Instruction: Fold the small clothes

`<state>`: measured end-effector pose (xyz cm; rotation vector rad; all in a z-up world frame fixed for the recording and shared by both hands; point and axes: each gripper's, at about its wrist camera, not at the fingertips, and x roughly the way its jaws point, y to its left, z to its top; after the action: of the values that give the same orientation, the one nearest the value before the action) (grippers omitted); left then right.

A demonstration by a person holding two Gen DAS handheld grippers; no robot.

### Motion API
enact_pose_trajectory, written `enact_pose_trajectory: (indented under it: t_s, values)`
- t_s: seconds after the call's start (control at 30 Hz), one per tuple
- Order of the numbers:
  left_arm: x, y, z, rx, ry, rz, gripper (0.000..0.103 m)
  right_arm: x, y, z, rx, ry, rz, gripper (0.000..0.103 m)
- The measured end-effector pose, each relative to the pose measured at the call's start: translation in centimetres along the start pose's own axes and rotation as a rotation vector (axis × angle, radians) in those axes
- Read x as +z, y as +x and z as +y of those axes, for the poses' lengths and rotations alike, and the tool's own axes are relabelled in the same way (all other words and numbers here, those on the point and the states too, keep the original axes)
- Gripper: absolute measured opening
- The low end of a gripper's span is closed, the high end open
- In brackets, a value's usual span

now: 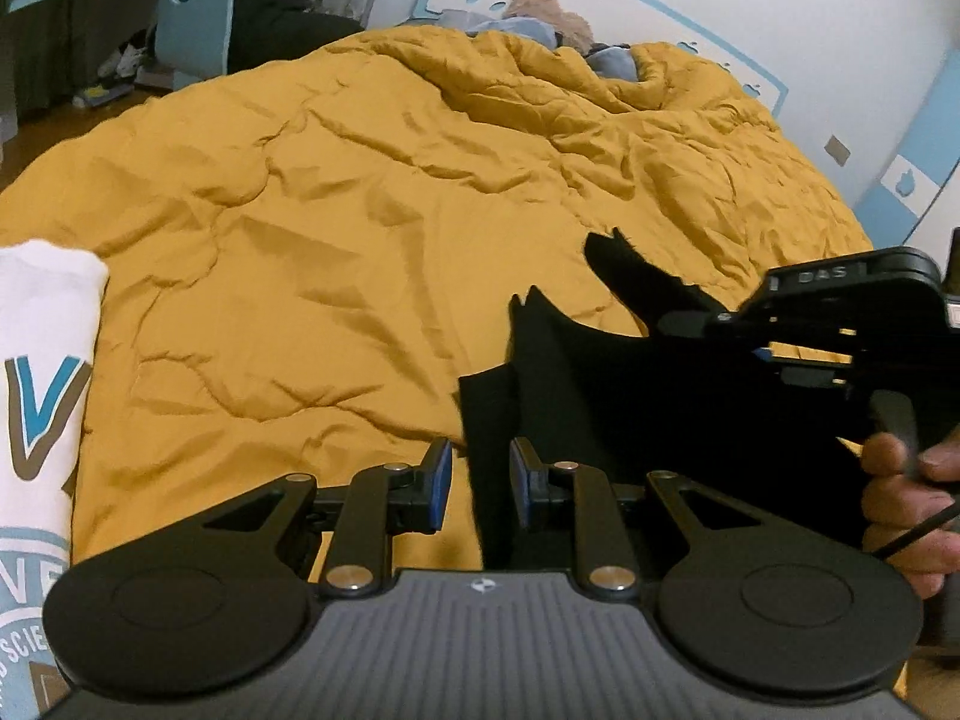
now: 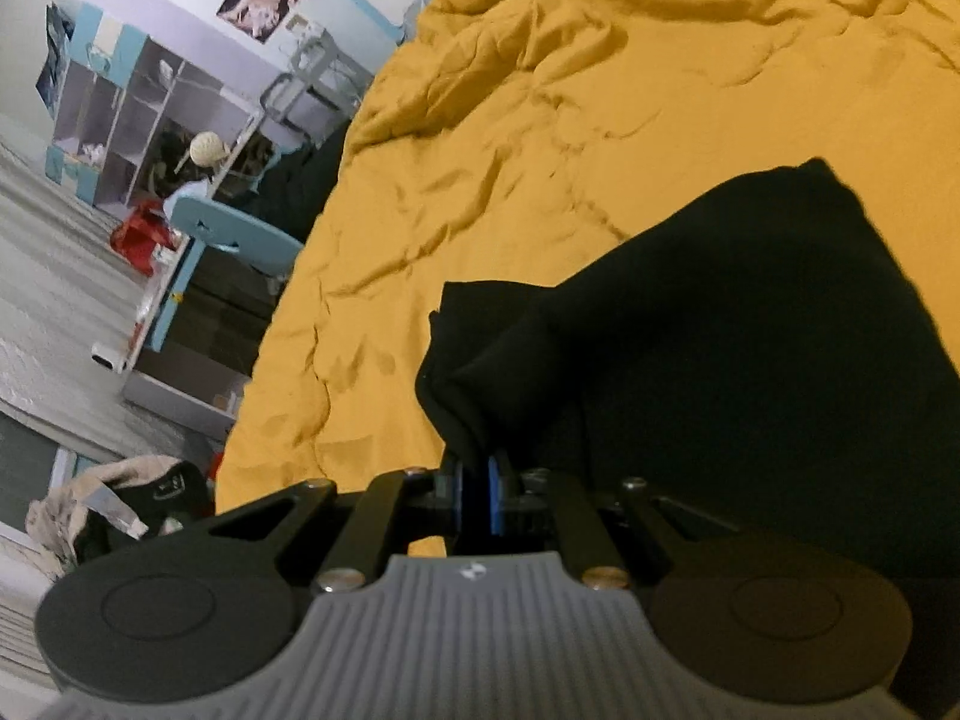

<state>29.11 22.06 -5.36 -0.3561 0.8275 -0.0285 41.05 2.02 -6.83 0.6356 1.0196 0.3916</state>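
Observation:
A black garment (image 2: 720,330) lies partly lifted over the yellow duvet (image 2: 510,180). My right gripper (image 2: 477,483) is shut on a bunched corner of it. From the left wrist view, that same right gripper (image 1: 690,324) holds the black garment (image 1: 600,408) up at the right, with a hand (image 1: 900,492) on its handle. My left gripper (image 1: 480,471) is low in the middle, its jaws a little apart. A hanging edge of the black garment runs between them beside the right pad (image 1: 521,480). The left pad (image 1: 443,480) stands clear of it.
A folded white T-shirt (image 1: 42,390) with blue print lies at the bed's left edge. A plush toy (image 1: 540,9) and blue bedding sit at the headboard. Beside the bed are a blue chair (image 2: 234,234), shelves (image 2: 138,120) and a clothes pile (image 2: 108,510) on the floor.

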Motion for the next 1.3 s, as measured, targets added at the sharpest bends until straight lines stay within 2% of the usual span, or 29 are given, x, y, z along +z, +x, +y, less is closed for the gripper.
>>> enact_pose_trajectory:
  t_s: [0.13,0.27,0.37,0.47,0.53,0.63,0.73,0.83,0.9,1.0,1.07,1.17,1.23,1.3]
  values:
    - [-0.3,0.0,0.7,-0.005,-0.028,0.000,0.025,0.1,2.6,0.7,-0.070,-0.016,0.011,0.003]
    - [-1.0,-0.3,0.7,-0.015,-0.037,0.002,0.025,0.0,5.2,0.9,-0.045,-0.020,0.069,0.003]
    - [-1.3,-0.3,0.5,-0.020,-0.040,0.009,0.025,-0.4,6.8,1.2,-0.081,-0.038,0.116,0.003]
    - [-1.6,-0.8,0.5,-0.018,-0.046,0.016,0.025,-0.7,7.4,1.5,-0.105,-0.055,0.141,0.013]
    - [-1.7,-1.5,0.6,-0.023,-0.051,0.009,0.026,-0.9,6.5,2.0,-0.067,-0.048,0.146,0.024]
    - [-1.8,-2.8,0.8,-0.038,-0.088,-0.007,0.026,-1.5,3.0,4.0,0.058,-0.073,0.136,0.026]
    - [-2.0,-4.6,0.7,-0.089,-0.123,-0.027,0.026,-2.1,-2.0,6.1,0.173,-0.144,0.084,0.028]
    - [-2.6,-6.4,0.4,-0.177,-0.154,-0.046,0.028,-2.7,-6.8,6.4,0.197,-0.224,0.011,0.031]
    - [-3.1,-7.3,0.4,-0.252,-0.189,-0.059,0.031,-3.3,-9.3,5.3,0.183,-0.259,-0.026,0.031]
    - [-4.1,-8.0,0.8,-0.331,-0.251,-0.063,0.045,-4.7,-11.9,2.2,0.120,-0.292,-0.051,0.032]
    - [-4.7,-8.1,0.9,-0.323,-0.271,-0.053,0.057,-6.0,-13.2,-0.4,0.057,-0.310,-0.054,0.033]
    - [-6.0,-7.7,1.2,-0.288,-0.299,-0.004,0.067,-8.3,-14.7,-4.3,-0.042,-0.333,-0.054,0.034]
    - [-7.1,-7.0,1.8,-0.289,-0.348,0.026,0.074,-9.7,-15.3,-6.2,-0.096,-0.354,-0.059,0.039]
    - [-8.0,-6.1,2.3,-0.288,-0.399,0.052,0.075,-10.8,-15.9,-7.8,-0.126,-0.380,-0.056,0.042]
